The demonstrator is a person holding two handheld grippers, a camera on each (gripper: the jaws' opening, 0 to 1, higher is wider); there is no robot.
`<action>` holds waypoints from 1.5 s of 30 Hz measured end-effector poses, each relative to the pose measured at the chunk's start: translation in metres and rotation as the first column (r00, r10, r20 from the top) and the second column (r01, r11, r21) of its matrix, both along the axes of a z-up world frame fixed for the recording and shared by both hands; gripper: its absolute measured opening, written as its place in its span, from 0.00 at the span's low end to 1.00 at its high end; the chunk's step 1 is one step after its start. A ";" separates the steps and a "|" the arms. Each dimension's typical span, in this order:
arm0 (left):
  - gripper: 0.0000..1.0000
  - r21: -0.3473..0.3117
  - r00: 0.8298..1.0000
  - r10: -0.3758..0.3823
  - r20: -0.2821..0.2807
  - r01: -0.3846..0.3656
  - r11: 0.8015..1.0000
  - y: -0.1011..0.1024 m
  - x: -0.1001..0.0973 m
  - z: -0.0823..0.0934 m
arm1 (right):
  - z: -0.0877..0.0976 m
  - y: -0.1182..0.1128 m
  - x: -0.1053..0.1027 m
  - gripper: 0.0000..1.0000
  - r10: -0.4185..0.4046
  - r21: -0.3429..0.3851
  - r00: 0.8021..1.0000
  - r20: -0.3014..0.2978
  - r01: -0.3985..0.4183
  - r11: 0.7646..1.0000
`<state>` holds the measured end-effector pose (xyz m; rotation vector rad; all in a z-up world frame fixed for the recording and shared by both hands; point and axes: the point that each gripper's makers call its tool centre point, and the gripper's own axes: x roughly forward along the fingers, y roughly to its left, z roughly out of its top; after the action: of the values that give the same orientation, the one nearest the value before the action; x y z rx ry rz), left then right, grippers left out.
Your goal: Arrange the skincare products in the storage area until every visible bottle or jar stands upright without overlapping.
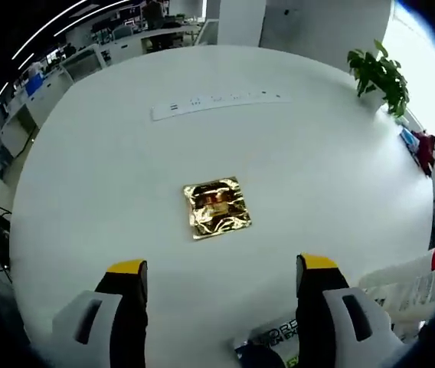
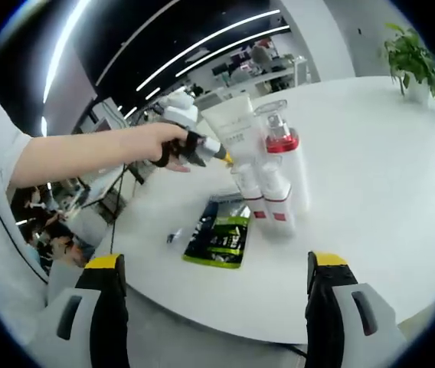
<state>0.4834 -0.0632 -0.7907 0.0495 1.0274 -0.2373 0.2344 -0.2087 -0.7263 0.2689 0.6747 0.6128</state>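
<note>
Clearly both tongs, left tongs [image 1: 222,268] and right tongs [image 2: 215,264], are hanging apart and empty while the tightly bunched bottles [image 2: 279,180] are risking a chain topple off any nudge.

Bright, even light; ceiling light strips [image 2: 202,42] streak overhead. Window glare blows out beside the plant [image 1: 381,75]. Strong fisheye bending at edges; soft focus around the plant.

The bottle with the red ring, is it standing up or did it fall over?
Standing up. In the right gripper view, the red-ringed bottle rises straight from the white table.
</note>
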 end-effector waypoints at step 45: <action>0.35 0.078 0.996 0.077 0.034 -0.079 0.994 0.004 0.050 -0.023 | -0.004 -0.005 0.003 0.97 -0.048 -0.001 0.999 -0.023 0.048 0.999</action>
<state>0.5337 -0.0597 -0.8140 0.0845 1.0060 -0.1241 0.2375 -0.2140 -0.7300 0.2915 0.6884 0.5645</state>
